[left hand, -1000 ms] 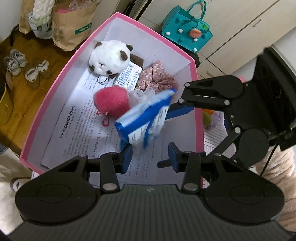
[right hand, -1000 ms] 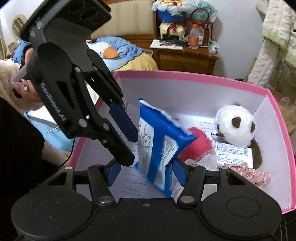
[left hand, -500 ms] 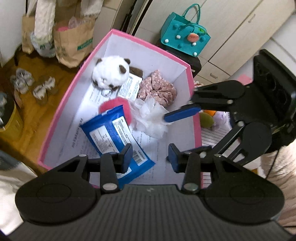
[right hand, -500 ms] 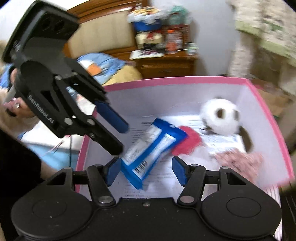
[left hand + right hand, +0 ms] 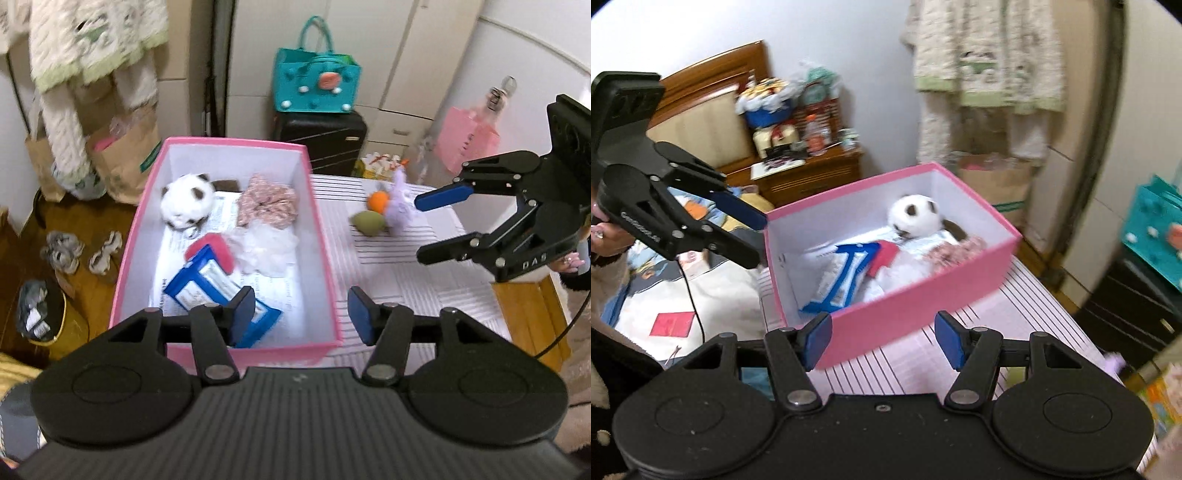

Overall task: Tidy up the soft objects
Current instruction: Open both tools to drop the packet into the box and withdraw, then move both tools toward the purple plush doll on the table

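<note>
Dropped, glossy blue pouch (image 5: 218, 291) lies flat in pink box (image 5: 325, 258); both claws open, empty.

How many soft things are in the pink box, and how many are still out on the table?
In the pink box: 5 (panda toy, flowery scrunchie, white bath puff, pink pompom, blue tissue pack)
On the table: 3 (orange ball, green ball, purple toy)
Total: 8

- Pink box (image 5: 325, 258): one
- Panda plush (image 5: 188, 199): one
- Blue packet (image 5: 207, 288): one
- Floral scrunchie (image 5: 267, 203): one
- White mesh puff (image 5: 266, 247): one
- Red pompom (image 5: 218, 247): one
- Small toys on the surface (image 5: 384, 212): three
- Grippers: two
</note>
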`<control>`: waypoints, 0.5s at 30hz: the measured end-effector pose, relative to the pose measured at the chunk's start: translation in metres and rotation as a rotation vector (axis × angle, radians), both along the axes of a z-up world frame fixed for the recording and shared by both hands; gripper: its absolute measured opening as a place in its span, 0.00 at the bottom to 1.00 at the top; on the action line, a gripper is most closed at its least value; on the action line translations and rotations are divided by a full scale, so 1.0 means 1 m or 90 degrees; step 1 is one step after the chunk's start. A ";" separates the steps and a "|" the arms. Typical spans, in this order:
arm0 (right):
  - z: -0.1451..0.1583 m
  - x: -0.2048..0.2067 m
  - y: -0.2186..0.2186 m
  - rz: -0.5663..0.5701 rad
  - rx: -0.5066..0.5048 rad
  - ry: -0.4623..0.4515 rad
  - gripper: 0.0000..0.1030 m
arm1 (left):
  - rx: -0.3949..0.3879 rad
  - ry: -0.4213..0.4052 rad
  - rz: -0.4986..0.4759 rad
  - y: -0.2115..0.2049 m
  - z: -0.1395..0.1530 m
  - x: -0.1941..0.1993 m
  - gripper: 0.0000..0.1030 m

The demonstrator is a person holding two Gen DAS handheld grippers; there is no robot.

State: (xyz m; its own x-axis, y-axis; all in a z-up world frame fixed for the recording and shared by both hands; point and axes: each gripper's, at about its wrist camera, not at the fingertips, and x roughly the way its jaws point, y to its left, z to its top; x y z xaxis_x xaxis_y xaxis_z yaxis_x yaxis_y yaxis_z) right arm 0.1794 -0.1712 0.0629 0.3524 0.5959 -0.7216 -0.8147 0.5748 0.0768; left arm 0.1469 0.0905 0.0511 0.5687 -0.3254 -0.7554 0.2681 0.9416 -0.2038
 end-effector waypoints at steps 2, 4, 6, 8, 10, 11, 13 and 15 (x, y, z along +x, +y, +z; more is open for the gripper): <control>0.003 -0.012 -0.013 -0.023 0.002 -0.004 0.65 | 0.008 -0.006 -0.018 -0.009 0.007 -0.009 0.53; 0.004 -0.025 -0.028 -0.044 0.005 -0.009 0.65 | 0.014 -0.010 -0.034 -0.020 0.012 -0.017 0.54; 0.004 -0.039 -0.041 -0.064 0.006 -0.018 0.65 | 0.016 -0.012 -0.049 -0.031 0.015 -0.024 0.54; 0.002 -0.048 -0.052 -0.078 0.008 -0.025 0.65 | 0.011 -0.010 -0.065 -0.041 0.016 -0.028 0.54; 0.000 -0.057 -0.064 -0.090 0.011 -0.028 0.66 | 0.006 -0.007 -0.083 -0.053 0.015 -0.030 0.54; -0.001 -0.060 -0.069 -0.095 0.011 -0.029 0.66 | 0.005 -0.008 -0.093 -0.059 0.015 -0.031 0.54; -0.005 -0.066 -0.079 -0.104 0.013 -0.032 0.66 | 0.003 -0.007 -0.113 -0.073 0.012 -0.031 0.54; -0.008 -0.069 -0.088 -0.110 0.016 -0.033 0.66 | -0.002 -0.001 -0.135 -0.087 0.008 -0.030 0.54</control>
